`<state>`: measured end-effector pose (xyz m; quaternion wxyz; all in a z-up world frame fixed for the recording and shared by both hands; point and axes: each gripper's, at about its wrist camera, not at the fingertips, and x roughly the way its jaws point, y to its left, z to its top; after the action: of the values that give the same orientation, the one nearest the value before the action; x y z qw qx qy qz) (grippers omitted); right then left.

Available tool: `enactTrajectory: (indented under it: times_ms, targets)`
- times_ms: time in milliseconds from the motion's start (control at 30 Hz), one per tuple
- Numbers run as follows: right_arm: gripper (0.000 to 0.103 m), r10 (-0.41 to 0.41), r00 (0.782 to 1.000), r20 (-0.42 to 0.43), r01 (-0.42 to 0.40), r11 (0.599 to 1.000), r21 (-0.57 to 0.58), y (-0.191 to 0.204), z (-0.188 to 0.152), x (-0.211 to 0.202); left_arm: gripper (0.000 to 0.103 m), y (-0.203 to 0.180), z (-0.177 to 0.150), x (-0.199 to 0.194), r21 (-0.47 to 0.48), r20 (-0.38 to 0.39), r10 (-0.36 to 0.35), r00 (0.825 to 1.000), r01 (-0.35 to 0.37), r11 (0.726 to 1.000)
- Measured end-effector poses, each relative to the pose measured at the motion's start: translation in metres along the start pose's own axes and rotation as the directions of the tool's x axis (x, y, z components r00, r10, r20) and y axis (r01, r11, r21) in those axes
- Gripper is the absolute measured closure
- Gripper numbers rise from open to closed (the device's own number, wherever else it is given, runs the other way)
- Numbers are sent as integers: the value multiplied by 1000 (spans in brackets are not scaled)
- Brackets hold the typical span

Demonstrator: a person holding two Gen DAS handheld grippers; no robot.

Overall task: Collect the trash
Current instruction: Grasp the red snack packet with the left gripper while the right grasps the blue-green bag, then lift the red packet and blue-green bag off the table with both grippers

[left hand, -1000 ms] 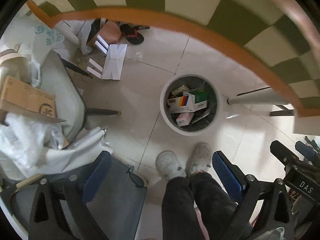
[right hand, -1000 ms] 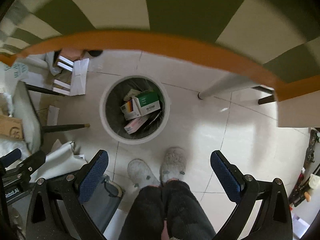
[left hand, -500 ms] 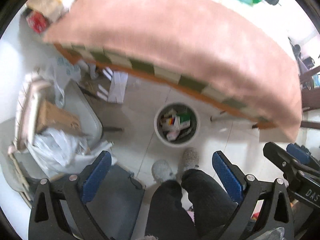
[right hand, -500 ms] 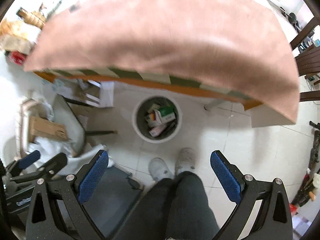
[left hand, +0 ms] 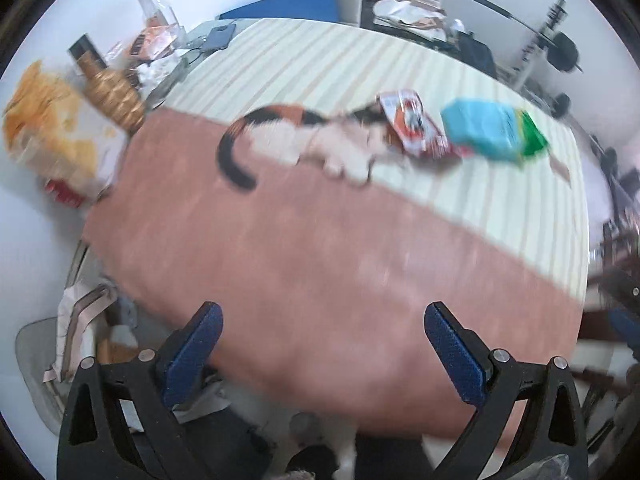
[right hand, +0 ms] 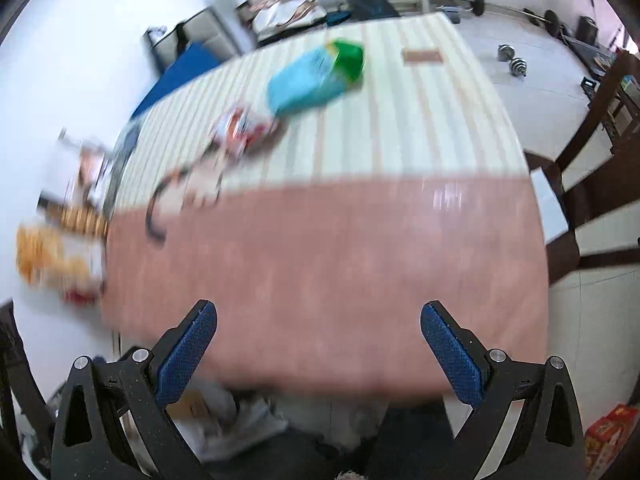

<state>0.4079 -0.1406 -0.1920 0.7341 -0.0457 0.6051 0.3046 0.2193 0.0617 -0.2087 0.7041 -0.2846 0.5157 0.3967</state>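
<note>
Both tools, left [left hand: 318, 354] and right [right hand: 318, 350], hang spread and empty over the desk's [left hand: 340, 280] near edge, so we judge the trash is yet to be reached: a blue pack [left hand: 486, 132] and red wrapper [left hand: 414, 124] lie far across, beside a cat [left hand: 304, 140]. Only the right view shows the chair [right hand: 580, 208].

Each gripper, left [left hand: 320, 350] and right [right hand: 318, 346], is built from black plastic arms fastened with silver screws. Textured blue pads [left hand: 192, 354] are fitted to the fingers. Dark trousers [right hand: 416, 440] are worn, seen at six o'clock.
</note>
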Motion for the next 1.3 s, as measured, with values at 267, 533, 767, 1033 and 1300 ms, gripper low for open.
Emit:
enactTrajectory:
  times_ms: [267,533,767,1033,1300]
  targets:
    - [0,-20,999,-34,24,994,102,-28,176,98,1,-58,123,110,-182,-163,-123,979,93,979]
    - [0,28,992,-124,-3,981,196,-38,271,202,1,-97,188,195,-326,-271,-225,936,131,936]
    - [18,22,986,-163,5,987,161,-22,290,243,34,-124,206,207,-139,-262,-57,963,20,990]
    - [57,12,994,-111,-2,995,96,-15,282,234,42,-147,184,193,152,-200,47,979,-17,988]
    - [53,48,990,-131,-30,991,132,-28,270,237,39,-136,183,201,102,-207,2,978,20,995]
